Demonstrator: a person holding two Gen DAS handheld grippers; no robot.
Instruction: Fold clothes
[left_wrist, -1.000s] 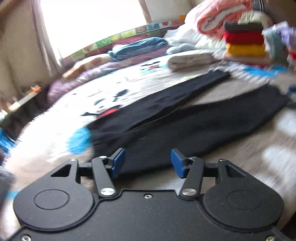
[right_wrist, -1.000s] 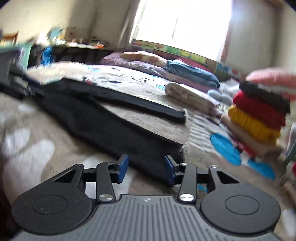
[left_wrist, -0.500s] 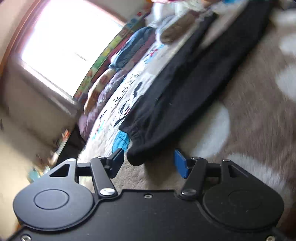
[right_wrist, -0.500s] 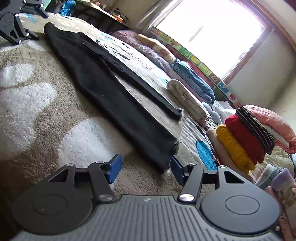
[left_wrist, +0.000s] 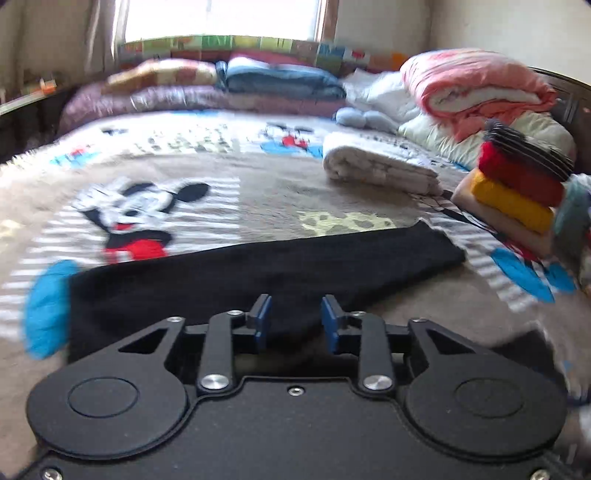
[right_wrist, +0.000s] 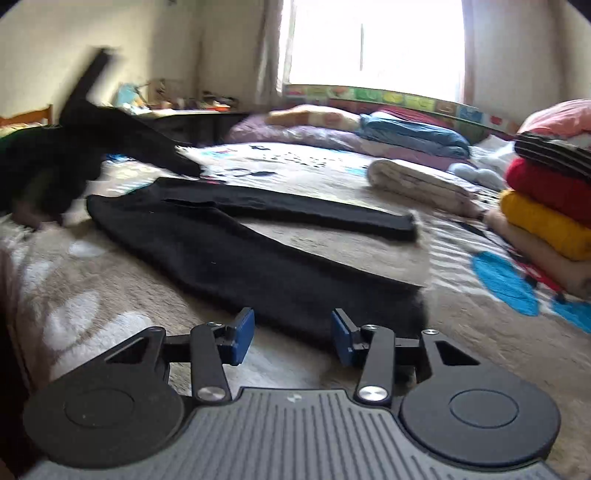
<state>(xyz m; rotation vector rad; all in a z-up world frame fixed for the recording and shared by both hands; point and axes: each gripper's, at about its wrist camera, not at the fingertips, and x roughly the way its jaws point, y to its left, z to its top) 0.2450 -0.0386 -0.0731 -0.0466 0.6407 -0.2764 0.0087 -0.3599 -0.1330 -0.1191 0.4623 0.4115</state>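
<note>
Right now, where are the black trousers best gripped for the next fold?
Probably the black trousers at the hem of the nearer leg, coming in low over the blanket from the right wrist camera's side: that leg lies flat and its free end faces that way.

Both hand-held grippers angled downward, jaws parted

The left hand-held gripper (left_wrist: 295, 319) has just been closing, its blue pads narrowly apart, gripping nothing; the right hand-held gripper (right_wrist: 291, 336) stands wider, also just closing, also empty.
</note>
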